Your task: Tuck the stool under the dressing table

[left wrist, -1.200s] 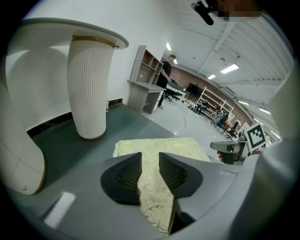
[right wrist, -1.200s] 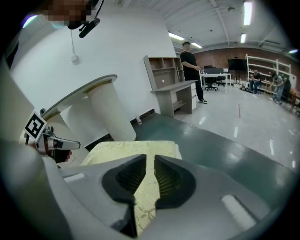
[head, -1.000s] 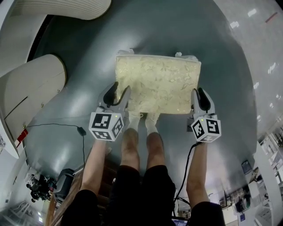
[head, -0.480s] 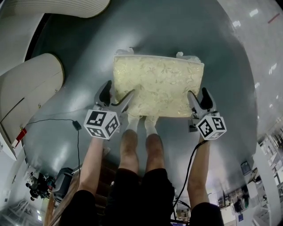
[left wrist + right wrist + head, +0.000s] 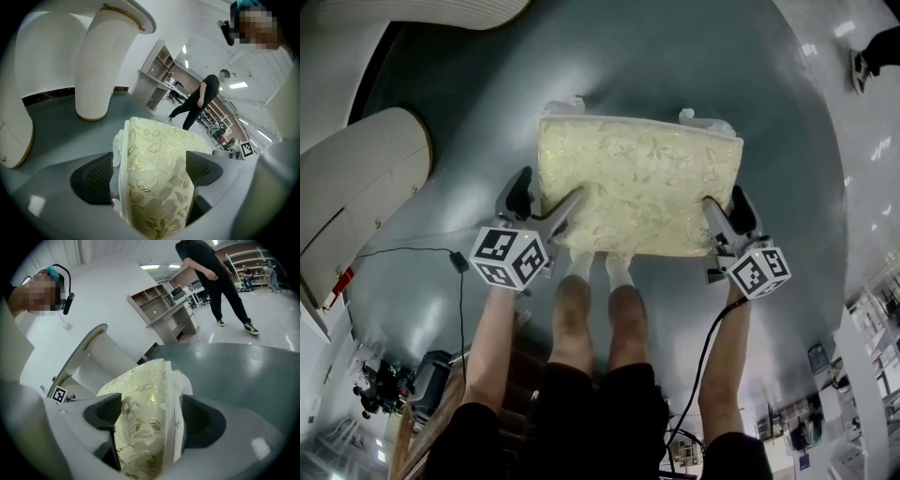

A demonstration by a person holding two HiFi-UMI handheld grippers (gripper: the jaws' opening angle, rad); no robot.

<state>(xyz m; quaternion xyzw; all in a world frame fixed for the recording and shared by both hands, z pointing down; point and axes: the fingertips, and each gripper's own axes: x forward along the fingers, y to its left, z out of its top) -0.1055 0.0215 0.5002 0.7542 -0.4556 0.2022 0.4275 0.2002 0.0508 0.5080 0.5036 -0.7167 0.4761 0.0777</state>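
The stool [image 5: 637,183], a rectangular cushion of cream floral brocade with a gold sheen, stands mid-floor. The dressing table's ribbed white pedestal [image 5: 101,61] is toward ten o'clock. The left gripper [image 5: 548,187] and right gripper [image 5: 724,199] straddle its near corners, their jaws just spread and released. Likely repositioning; next, clamp and push toward the table.

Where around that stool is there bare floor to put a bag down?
Bare floor lies beyond the stool and to its right. Left is tighter: white ribbed furniture and a cable. The near edge is crowded by the person's legs.
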